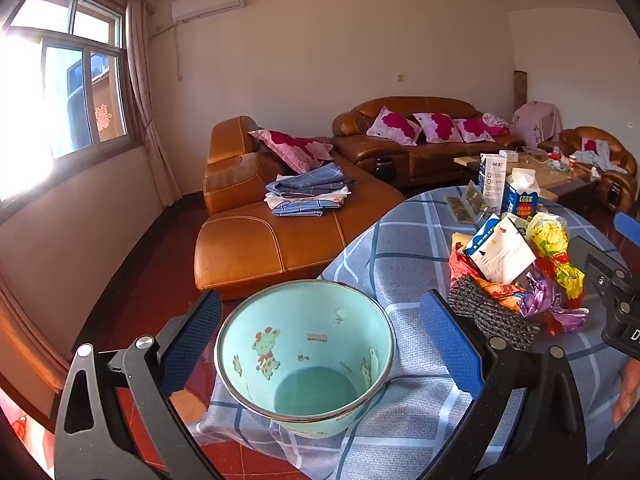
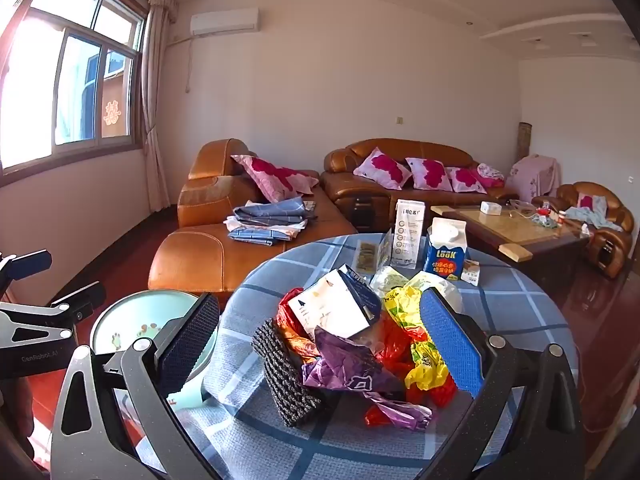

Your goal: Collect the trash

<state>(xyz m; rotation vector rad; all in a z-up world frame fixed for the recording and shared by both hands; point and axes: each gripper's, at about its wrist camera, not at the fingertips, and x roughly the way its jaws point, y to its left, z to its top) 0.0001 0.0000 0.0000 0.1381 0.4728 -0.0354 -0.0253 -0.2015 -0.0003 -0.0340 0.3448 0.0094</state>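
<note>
Bin (image 1: 306,356) interior, seen empty, is shown only by the left view; wrappers (image 2: 360,364) are heaped on the desk (image 2: 520,320). Both grippers' jaws are released, grasping nothing.

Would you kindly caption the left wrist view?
Open left gripper frames an empty mint bin beside a trash pile.

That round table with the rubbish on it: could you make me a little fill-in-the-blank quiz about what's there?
1. The bin is pale ____ with cartoon animals inside.
2. Inside, the bin is ____.
3. The trash pile lies on a checked ____.
4. The left gripper and right gripper both have their jaws ____.

Missing words: green; empty; tablecloth; open
</note>
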